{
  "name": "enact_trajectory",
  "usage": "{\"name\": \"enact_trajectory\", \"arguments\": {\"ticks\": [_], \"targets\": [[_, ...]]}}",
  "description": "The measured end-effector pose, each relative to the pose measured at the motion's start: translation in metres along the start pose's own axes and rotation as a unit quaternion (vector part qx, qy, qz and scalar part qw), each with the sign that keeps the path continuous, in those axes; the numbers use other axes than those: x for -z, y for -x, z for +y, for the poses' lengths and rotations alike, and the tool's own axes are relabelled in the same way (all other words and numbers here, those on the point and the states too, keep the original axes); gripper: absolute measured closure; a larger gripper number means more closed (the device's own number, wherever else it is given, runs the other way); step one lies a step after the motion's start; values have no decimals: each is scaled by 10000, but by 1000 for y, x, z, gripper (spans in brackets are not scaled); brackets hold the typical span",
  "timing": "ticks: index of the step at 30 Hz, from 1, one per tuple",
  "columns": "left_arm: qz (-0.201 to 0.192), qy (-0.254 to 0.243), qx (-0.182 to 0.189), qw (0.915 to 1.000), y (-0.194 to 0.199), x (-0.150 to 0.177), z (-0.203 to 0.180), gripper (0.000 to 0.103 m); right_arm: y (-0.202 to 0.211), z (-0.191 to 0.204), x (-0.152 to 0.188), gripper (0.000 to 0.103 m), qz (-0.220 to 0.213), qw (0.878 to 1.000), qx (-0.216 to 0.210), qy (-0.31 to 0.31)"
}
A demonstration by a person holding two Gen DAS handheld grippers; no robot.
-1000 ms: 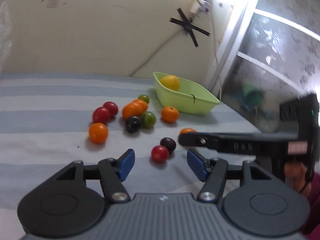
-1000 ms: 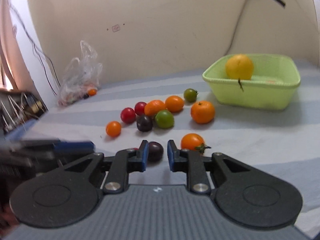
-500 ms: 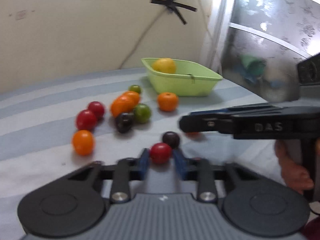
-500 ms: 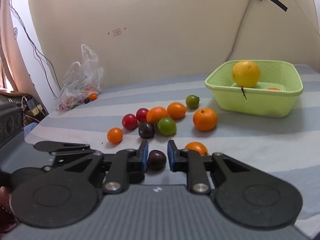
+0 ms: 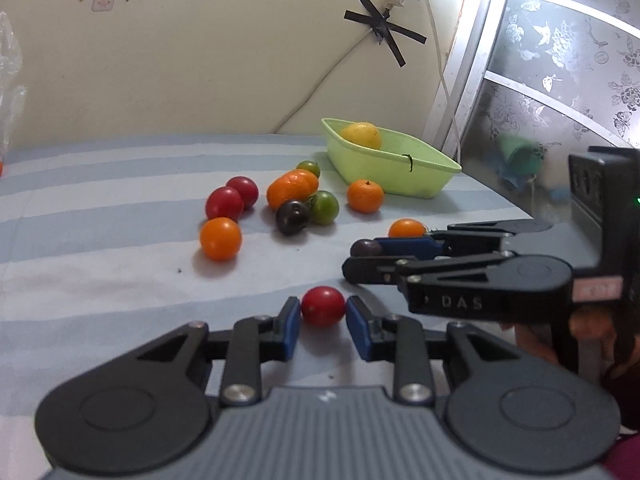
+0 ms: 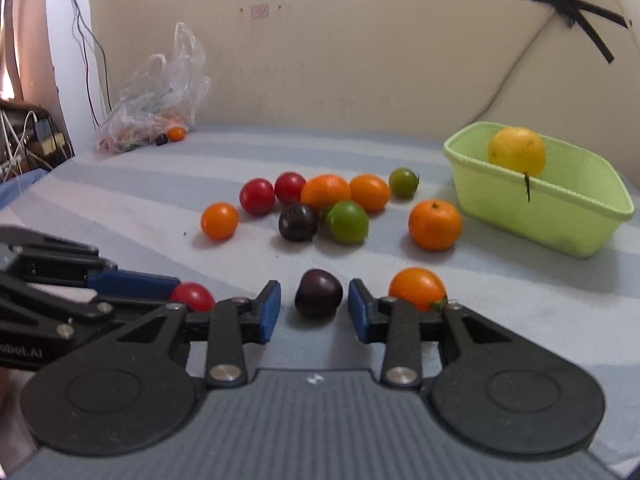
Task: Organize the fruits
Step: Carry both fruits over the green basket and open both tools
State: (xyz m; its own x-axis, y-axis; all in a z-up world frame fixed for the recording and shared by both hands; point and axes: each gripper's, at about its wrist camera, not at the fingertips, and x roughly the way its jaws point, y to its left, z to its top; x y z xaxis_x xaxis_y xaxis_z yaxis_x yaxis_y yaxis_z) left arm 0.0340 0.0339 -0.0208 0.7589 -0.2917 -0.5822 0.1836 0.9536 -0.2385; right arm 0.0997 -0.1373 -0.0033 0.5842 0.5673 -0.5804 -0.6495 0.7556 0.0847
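My left gripper (image 5: pixel 323 314) is shut on a small red tomato (image 5: pixel 323 305) low over the striped cloth. My right gripper (image 6: pixel 314 306) is open, its blue pads on either side of a dark purple plum (image 6: pixel 318 293) without touching it. The right gripper also shows at right in the left wrist view (image 5: pixel 362 258). An orange tomato (image 6: pixel 417 288) lies just right of the right gripper. A light green basket (image 6: pixel 584 216) holding a yellow fruit (image 6: pixel 517 150) stands at far right. A cluster of red, orange, green and dark fruits (image 6: pixel 332 204) lies mid-table.
A clear plastic bag (image 6: pixel 154 92) with small fruits lies at the back left by the wall. Cables and boxes (image 6: pixel 24 136) sit off the left edge. A wall cable and a window frame (image 5: pixel 472 60) stand behind the basket.
The right gripper has opened around the plum. The left gripper stays closed on the red tomato and both views have pulled back slightly.
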Motion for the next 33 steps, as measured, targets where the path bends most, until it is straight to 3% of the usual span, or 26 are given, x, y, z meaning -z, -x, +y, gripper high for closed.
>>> {"name": "enact_trajectory", "arguments": {"ticks": [1, 4, 10, 15, 20, 23, 25, 28, 33], "targets": [[3, 29, 17, 10000, -2, -1, 0, 77, 2, 0, 0, 76, 15, 10000, 17, 59], [-84, 58, 82, 9999, -5, -11, -3, 77, 22, -9, -2, 76, -287, 9995, -141, -2], [-446, 140, 583, 9972, -32, -78, -13, 77, 52, -59, -17, 76, -1108, 9910, 599, -444], [-337, 244, 885, 9952, -98, -140, -32, 77, 48, -115, -28, 76, -1273, 9810, 1143, -910], [-58, 495, 750, 9959, -159, -166, -44, 76, 25, -151, -36, 75, -1224, 9758, 1504, -1012], [58, 471, 573, 9972, -178, -169, -50, 58, 14, -168, -34, 72, -1177, 9744, 1513, -1177], [90, 384, 455, 9982, -182, -168, -54, 53, 11, -175, -32, 65, -1235, 9732, 1425, -1318], [59, 413, 513, 9978, -174, -165, -54, 53, 15, -176, -32, 63, -1366, 9715, 1384, -1356], [-343, 571, 782, 9947, -117, -160, -34, 42, 32, -176, -31, 63, -1615, 9670, 1255, -1521]]}}
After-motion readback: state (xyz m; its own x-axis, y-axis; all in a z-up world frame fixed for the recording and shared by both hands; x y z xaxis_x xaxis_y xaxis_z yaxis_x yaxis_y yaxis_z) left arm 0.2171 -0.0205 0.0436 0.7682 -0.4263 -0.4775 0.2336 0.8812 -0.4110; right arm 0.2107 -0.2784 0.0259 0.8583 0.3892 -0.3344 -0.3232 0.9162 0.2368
